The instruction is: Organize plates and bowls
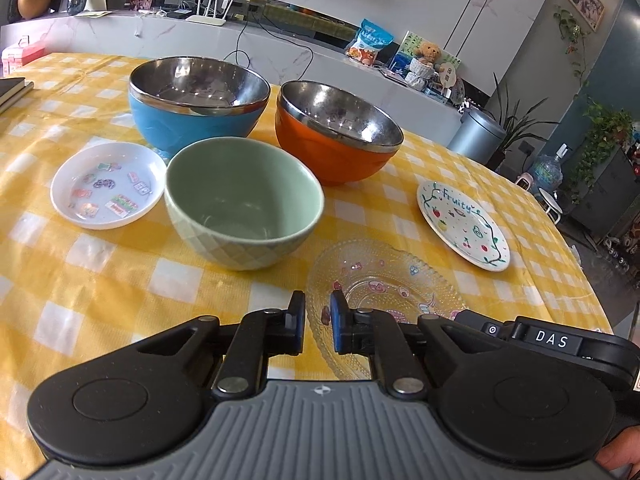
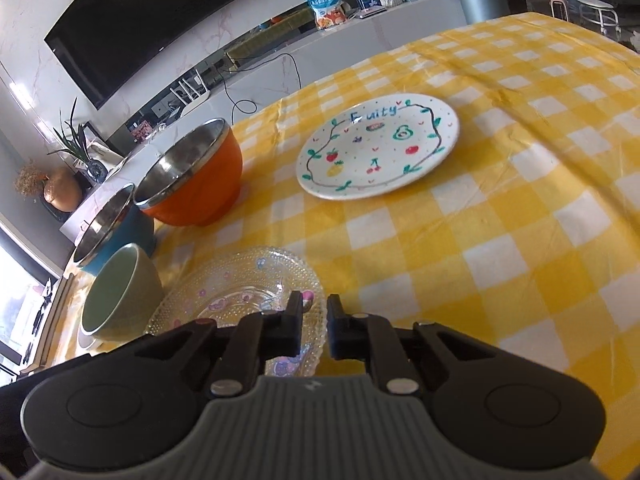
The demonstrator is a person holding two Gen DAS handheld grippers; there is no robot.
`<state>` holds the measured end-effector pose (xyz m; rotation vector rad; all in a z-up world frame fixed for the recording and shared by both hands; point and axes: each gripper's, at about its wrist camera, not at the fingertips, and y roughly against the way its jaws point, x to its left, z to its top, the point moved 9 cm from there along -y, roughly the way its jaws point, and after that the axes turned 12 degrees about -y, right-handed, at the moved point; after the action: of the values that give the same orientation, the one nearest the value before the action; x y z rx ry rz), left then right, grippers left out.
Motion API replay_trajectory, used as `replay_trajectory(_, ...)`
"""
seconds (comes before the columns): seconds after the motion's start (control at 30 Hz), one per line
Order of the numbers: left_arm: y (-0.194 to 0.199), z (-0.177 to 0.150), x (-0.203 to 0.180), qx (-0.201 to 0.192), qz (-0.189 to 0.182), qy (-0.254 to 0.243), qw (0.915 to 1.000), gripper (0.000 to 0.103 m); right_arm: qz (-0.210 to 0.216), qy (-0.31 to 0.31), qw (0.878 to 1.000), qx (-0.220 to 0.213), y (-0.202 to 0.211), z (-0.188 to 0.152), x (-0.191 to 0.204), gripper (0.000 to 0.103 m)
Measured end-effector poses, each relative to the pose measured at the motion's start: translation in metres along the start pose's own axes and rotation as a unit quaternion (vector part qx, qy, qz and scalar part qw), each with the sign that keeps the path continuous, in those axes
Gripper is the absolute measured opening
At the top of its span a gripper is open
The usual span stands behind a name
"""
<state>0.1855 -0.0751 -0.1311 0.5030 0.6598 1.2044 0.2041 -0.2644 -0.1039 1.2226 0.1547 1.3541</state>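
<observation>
On the yellow checked tablecloth stand a blue steel-lined bowl (image 1: 198, 100), an orange steel-lined bowl (image 1: 336, 136) and a green ceramic bowl (image 1: 244, 204). A white sticker plate (image 1: 108, 184) lies at the left, a white "Fruity" plate (image 1: 464, 224) at the right, and a clear glass plate (image 1: 384, 288) in front. My left gripper (image 1: 318, 320) hovers over the glass plate's near left edge, jaws a narrow gap apart, empty. My right gripper (image 2: 314, 324) sits at the glass plate's (image 2: 240, 288) near right rim, jaws narrowly apart, with the rim between them. The "Fruity" plate (image 2: 376, 152) lies ahead.
The table's far edge faces a white counter (image 1: 280, 44) with a router, cables, a snack bag and a teddy bear. A grey bin (image 1: 476, 136) and plants stand at the right. Dark books (image 1: 12, 90) lie at the table's left edge.
</observation>
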Motion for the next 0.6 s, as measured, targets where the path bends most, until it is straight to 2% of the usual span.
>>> replay_trajectory(0.23,0.026,-0.011,0.008,0.0,-0.001,0.009,1.0,0.014,0.001,-0.004,1.0,0.026,0.022,-0.032,0.003,0.01)
replay_trajectory(0.6,0.064,-0.026,0.04,-0.012,0.006,0.034,0.9993,0.014,0.003,0.028,0.998,0.049,0.039,-0.078,0.032,0.011)
